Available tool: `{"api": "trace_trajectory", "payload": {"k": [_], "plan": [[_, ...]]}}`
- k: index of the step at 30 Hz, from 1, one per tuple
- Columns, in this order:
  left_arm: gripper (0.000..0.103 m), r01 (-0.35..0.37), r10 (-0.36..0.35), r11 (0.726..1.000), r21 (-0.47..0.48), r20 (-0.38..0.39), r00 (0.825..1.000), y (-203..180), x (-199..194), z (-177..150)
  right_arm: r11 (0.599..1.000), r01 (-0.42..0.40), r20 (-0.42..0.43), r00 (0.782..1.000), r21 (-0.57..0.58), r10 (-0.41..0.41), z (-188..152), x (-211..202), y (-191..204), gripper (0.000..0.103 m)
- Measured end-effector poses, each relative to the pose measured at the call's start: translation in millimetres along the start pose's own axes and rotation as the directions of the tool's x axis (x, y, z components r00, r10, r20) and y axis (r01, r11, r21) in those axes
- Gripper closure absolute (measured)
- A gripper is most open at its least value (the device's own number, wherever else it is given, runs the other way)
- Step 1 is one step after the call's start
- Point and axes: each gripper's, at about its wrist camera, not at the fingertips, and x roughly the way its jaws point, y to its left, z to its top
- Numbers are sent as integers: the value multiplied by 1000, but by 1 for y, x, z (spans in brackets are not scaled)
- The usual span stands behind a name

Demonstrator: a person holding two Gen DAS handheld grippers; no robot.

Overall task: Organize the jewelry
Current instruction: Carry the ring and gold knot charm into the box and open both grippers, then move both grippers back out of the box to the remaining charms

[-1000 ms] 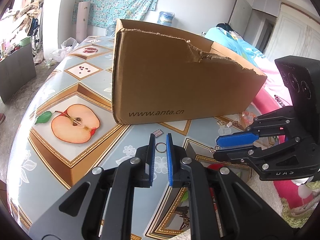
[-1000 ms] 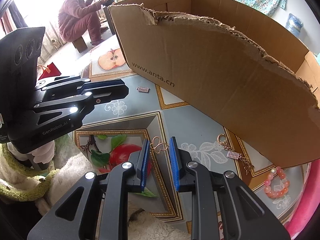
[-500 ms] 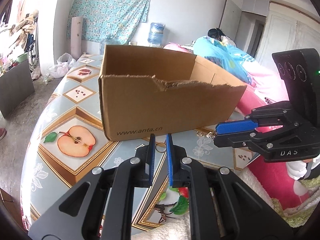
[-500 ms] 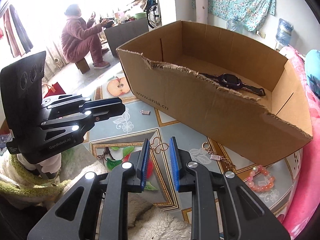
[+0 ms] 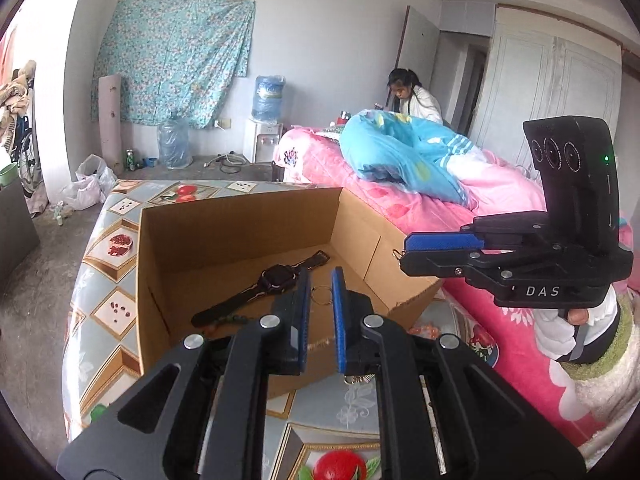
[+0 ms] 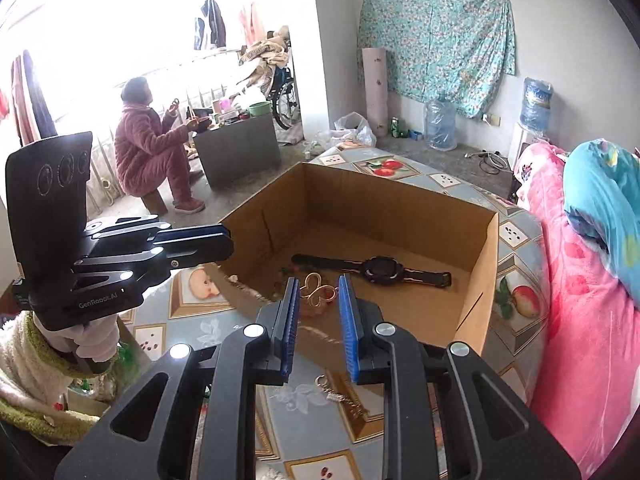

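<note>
The left claw [image 5: 320, 294] is clamped on a small metal ring [image 5: 321, 295], and the right claw [image 6: 319, 294] is clamped on a gold butterfly-shaped ornament [image 6: 316, 290]. Both have risen since the earlier frames and now hang over the open cardboard box [image 5: 240, 240] (a black watch [image 5: 276, 278] lies inside). Only the right view shows a chain [image 6: 340, 396] on the tabletop [image 6: 304, 408].

L gripper [image 5: 321, 286] + R gripper [image 6: 320, 294] | raised | now over box [image 5: 240, 236] opening
</note>
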Motion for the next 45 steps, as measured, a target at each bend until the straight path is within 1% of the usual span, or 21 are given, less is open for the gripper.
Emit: {"api": "trace_trajectory", "payload": {"k": [2,3,5,9,12,13,16,17,18,19,24,27,30,34,36,40,41,42,43,45], "plan": [[93,4,-5,1000,-15,-70,998,4,30,16,1000,3,-55,999,23,-1,8,19,-19,83],[93,11,-15,999,-39,-109,994,8,46,22,999,3,-81,997,32,0,11,28,-27,83],[93,23,-39,996,-84,-190,981,15,78,30,999,1,-134,991,44,5,11,48,-41,83],[93,8,-43,993,-114,-308,950,23,130,32,999,-12,-221,975,44,21,11,80,-61,83],[93,12,-60,991,-136,-360,931,26,153,29,1000,-7,-263,965,29,14,12,96,-67,83],[93,9,-63,990,-143,-371,927,26,155,27,1000,-11,-266,964,17,15,13,98,-66,83],[93,1,-69,986,-169,-397,915,27,164,24,1000,10,-278,960,-25,-17,15,103,-63,83],[91,-3,-70,984,-179,-399,914,29,164,25,1000,11,-281,959,-29,-19,15,103,-63,83],[85,-6,-72,981,-192,-395,916,30,163,25,999,8,-280,960,-31,-17,15,104,-63,83],[82,-8,-74,979,-203,-393,917,33,160,25,1000,5,-280,960,-31,-13,15,104,-62,83],[81,-19,-66,978,-206,-397,916,34,159,26,1000,-1,-270,963,-19,-4,15,102,-66,82],[81,-20,-64,978,-207,-391,918,33,156,27,1000,0,-257,966,-5,-1,15,98,-68,82],[81,-17,-63,978,-207,-374,925,32,148,28,1000,-6,-235,972,13,9,15,89,-70,82],[81,-10,-58,980,-199,-330,942,29,127,33,1000,-3,-186,982,19,7,19,69,-69,81],[80,0,-60,980,-198,-295,954,28,111,36,1000,0,-147,989,20,3,21,54,-67,73],[75,12,-51,982,-190,-205,977,27,70,36,1000,2,-58,998,18,-1,20,16,-54,64],[75,11,-46,982,-188,-180,983,27,57,34,1000,3,-35,999,15,-2,17,5,-48,57],[74,13,-42,983,-185,-155,987,28,43,31,1000,5,-15,1000,11,-5,14,-4,-42,53],[73,13,-37,983,-184,-130,991,28,31,28,1000,6,6,1000,1,-6,9,-14,-35,52],[71,-9,-3,984,-177,-67,998,31,2,18,1000,-8,37,999,-12,9,-3,-30,-19,40]]}}
